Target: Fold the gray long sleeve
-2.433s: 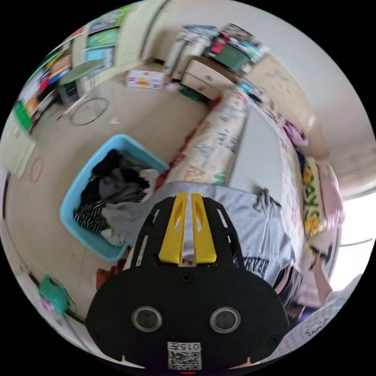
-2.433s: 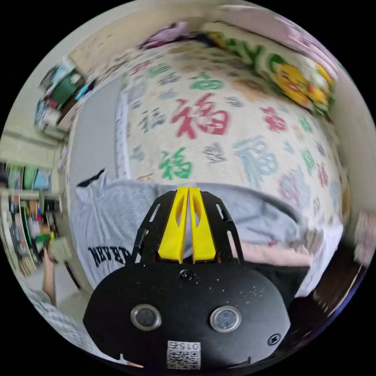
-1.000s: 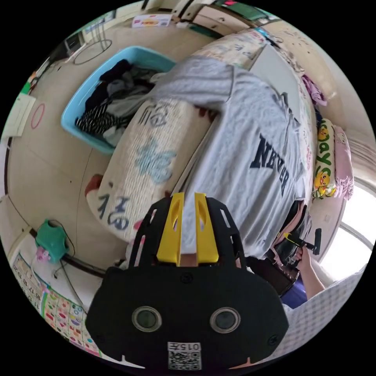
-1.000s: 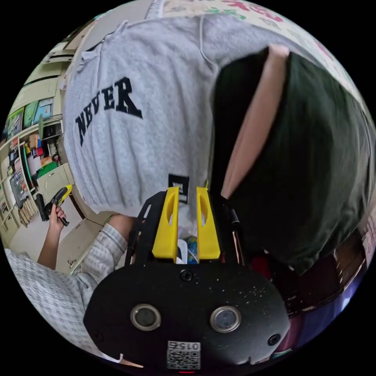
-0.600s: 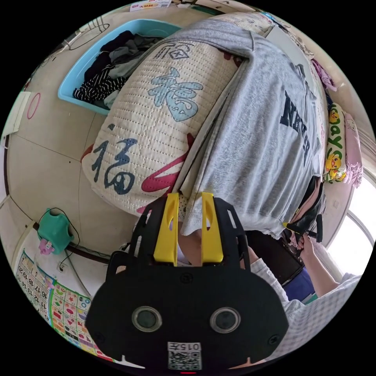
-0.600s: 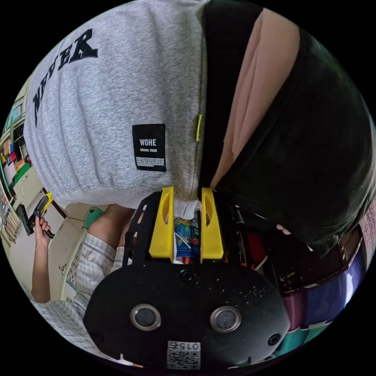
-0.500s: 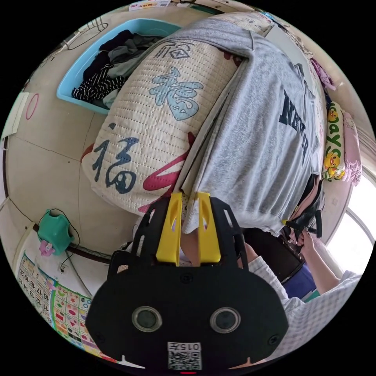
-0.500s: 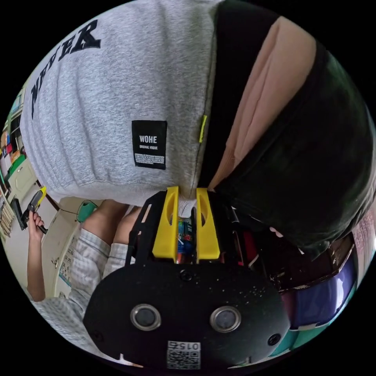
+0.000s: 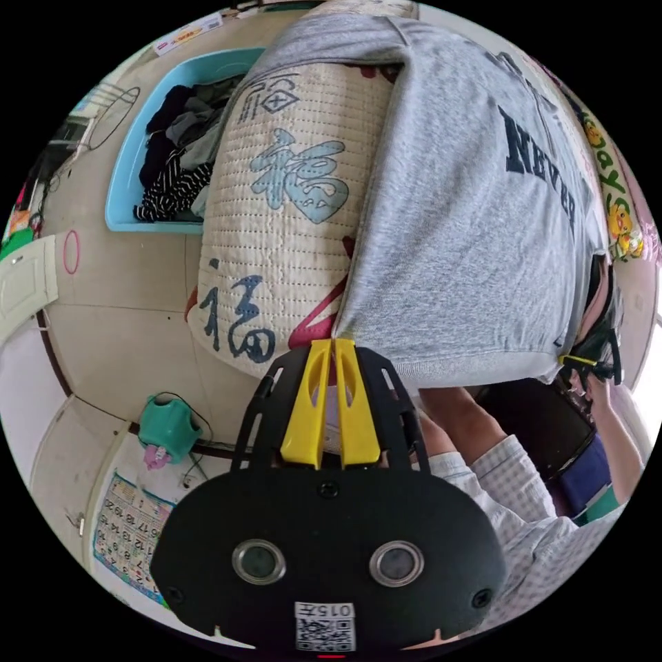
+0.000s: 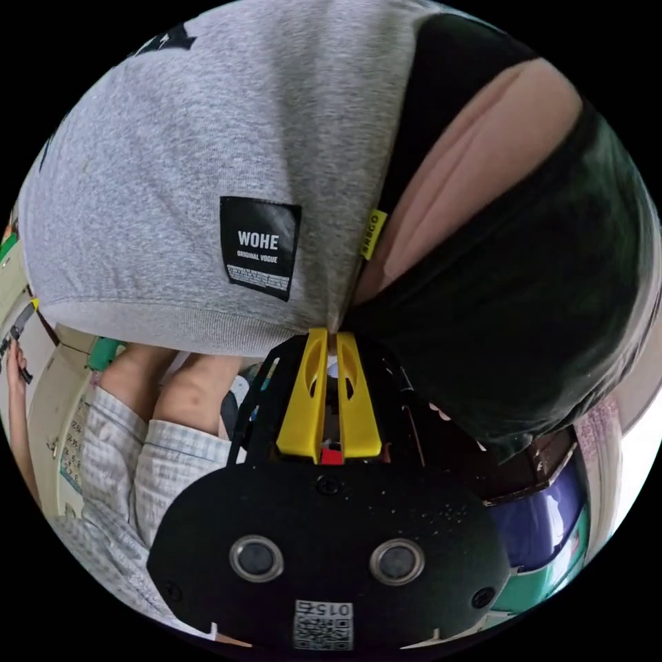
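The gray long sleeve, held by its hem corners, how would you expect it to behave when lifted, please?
The gray long sleeve would probably sag between the left gripper and right gripper, since it already drapes limply over the quilted bed. Its knit looks thick, so likely weighty but grippy.

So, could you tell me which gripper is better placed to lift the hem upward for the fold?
Neither leads, probably: the left gripper and the right gripper each pinch a bottom corner of the gray long sleeve.
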The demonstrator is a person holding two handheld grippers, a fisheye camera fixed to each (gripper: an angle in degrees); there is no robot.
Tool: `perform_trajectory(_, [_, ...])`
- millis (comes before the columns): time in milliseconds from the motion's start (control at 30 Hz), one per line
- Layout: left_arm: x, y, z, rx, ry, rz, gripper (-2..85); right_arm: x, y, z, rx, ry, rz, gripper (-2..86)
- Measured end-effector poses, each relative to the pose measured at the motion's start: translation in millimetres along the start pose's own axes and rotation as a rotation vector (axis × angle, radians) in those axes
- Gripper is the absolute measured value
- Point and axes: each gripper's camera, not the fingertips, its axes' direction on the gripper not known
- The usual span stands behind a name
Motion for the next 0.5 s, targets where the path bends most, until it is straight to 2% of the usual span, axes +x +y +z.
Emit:
perform_trajectory(100, [44,-3,-1,-0.017,-0.180,0.104,-0.3,-17,-6,-5,-0.013,0.069,0.033,2.2])
perform_trajectory(167, [58,2,-2,0.007,-0.229,0.094,-0.3,-20,-4,-11,-0.002,0.065,0.084,2.9])
perform_trajectory(333, [65,28,-7,0.147,-0.203,-0.023,-0.1,-26,4,-28,0.028,0.055,0.133,4.6])
perform_trajectory(500, [61,19,-20,0.079,-0.112,0.000,0.8,-30,15,-57,0.018,0.002,0.165,8.6])
